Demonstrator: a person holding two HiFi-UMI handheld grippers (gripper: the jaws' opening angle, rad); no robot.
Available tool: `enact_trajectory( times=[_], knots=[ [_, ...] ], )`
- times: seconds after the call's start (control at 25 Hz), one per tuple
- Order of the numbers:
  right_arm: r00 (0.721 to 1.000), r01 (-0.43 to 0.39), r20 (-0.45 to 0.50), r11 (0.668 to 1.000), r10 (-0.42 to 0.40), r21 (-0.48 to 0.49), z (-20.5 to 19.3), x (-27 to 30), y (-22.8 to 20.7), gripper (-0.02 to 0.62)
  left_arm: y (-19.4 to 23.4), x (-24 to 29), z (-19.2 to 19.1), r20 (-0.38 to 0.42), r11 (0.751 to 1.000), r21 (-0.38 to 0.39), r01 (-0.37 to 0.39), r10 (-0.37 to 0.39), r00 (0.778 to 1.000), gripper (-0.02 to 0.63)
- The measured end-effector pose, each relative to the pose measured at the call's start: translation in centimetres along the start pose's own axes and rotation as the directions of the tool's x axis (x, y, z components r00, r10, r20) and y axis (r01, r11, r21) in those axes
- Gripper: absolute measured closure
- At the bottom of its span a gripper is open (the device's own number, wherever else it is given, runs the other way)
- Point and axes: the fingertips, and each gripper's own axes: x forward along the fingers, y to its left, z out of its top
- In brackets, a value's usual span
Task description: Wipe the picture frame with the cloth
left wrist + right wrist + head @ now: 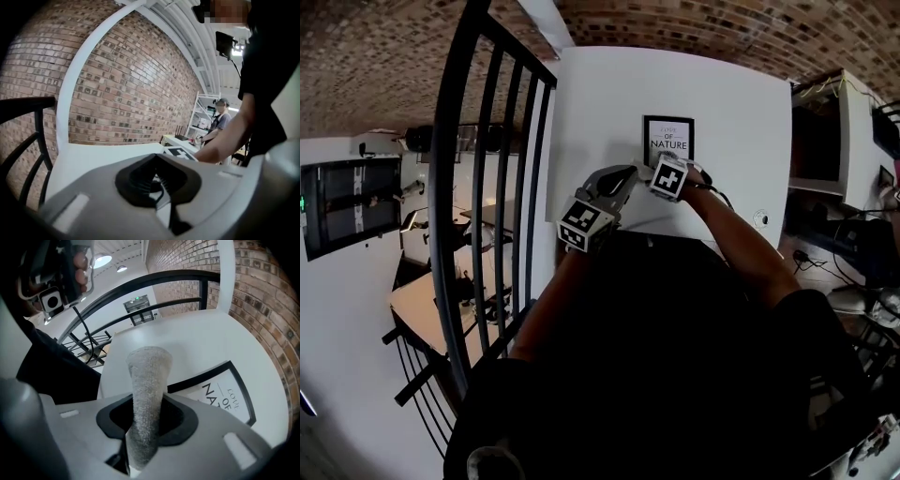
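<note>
The picture frame (668,141) hangs on the white wall (600,103), about midway between its left and right edges. The right tongs (146,425) are clamped on a rolled grey cloth (149,376), whose tip stands just beside the frame's black border. The left tongs (161,183) are closed on nothing, near the right pair.

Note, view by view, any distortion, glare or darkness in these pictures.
Head view: fisheye bends the railing, and the person's torso is nearly black. Left gripper view: the brick wall bows, and the ceiling lamps glare. Right gripper view: the corners go black, yet the cloth and the frame are sharp.
</note>
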Motion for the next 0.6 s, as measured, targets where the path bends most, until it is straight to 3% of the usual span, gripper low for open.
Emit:
enact_trajectory(
  times=[0.12, 0.2, 0.36, 0.48, 0.6],
  knots=[
    [0.997, -0.083, -0.003, 0.997, 0.083, 0.006, -0.7, -0.2, 2.3, 0.479, -0.1, 0.2, 0.5, 0.007, 1.0, 0.009, 0.005, -0.005, 1.0, 0.606],
    [0.997, -0.07, -0.009, 0.997, 0.071, 0.012, -1.3, -0.7, 1.9, 0.479, -0.1, 0.3, 0.7, 0.011, 1.0, 0.011, 0.004, -0.004, 1.0, 0.606],
    [0.998, 0.067, 0.018, 0.997, -0.068, 0.031, -1.9, -2.8, -4.1, 0.479, 0.0, 0.6, 0.8, 0.014, 1.0, 0.007, -0.003, 0.003, 1.0, 0.606],
    [0.983, 0.174, 0.054, 0.983, -0.177, 0.066, -1.6, -5.2, -9.7, 0.479, -0.2, 1.0, 0.5, 0.011, 1.0, -0.005, -0.005, 0.005, 1.0, 0.606],
    [0.968, 0.248, 0.024, 0.967, -0.25, 0.065, -1.4, -6.9, -13.7, 0.479, -0.2, 1.1, 0.3, 0.008, 1.0, -0.014, -0.006, 0.006, 1.0, 0.606]
  ],
)
